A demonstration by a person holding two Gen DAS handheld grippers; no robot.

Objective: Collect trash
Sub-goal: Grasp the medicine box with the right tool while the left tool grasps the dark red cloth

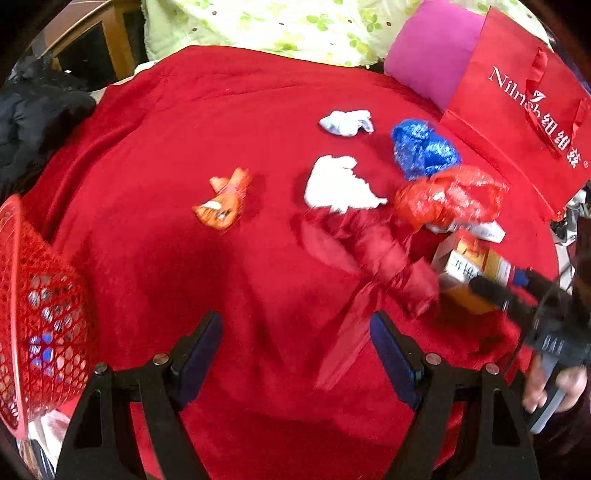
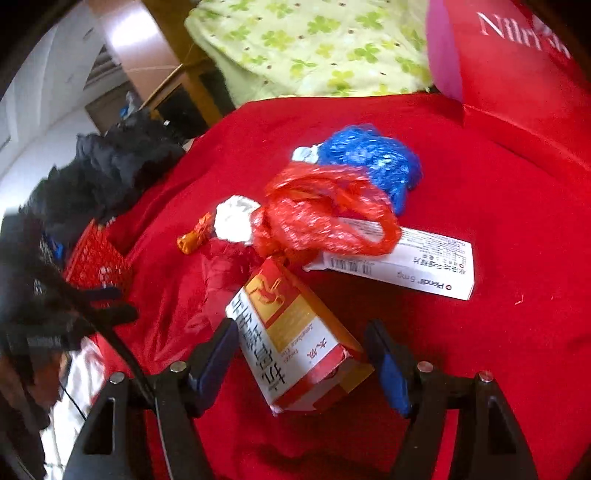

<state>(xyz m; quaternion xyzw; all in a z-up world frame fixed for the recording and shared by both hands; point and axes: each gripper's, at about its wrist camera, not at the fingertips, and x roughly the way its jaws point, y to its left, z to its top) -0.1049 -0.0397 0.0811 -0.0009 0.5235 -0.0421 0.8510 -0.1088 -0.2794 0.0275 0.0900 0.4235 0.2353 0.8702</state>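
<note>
Red cloth [image 1: 221, 122] covers the whole surface, with a clover-print green quilt [image 1: 295, 26] at twelve o'clock and a black jacket [image 1: 33, 122] at nine. A red paper bag [image 1: 517, 122] stands at two o'clock, a red mesh basket [image 1: 40, 317] at eight. Trash lies mid-cloth: blue plastic [image 1: 423, 147], red plastic [image 1: 450, 199], white tissue [image 1: 338, 184], an orange wrapper [image 1: 225, 199]. The left gripper [image 1: 297, 354] hangs apart over bare cloth. The right gripper [image 2: 299, 365] straddles a red-and-yellow box [image 2: 295, 343], jaws apart.

You are looking at a red blanket [image 1: 184, 110], a blue crumpled bag [image 1: 423, 147], a white tissue [image 1: 338, 184], and a green clover-print quilt [image 2: 314, 48].
</note>
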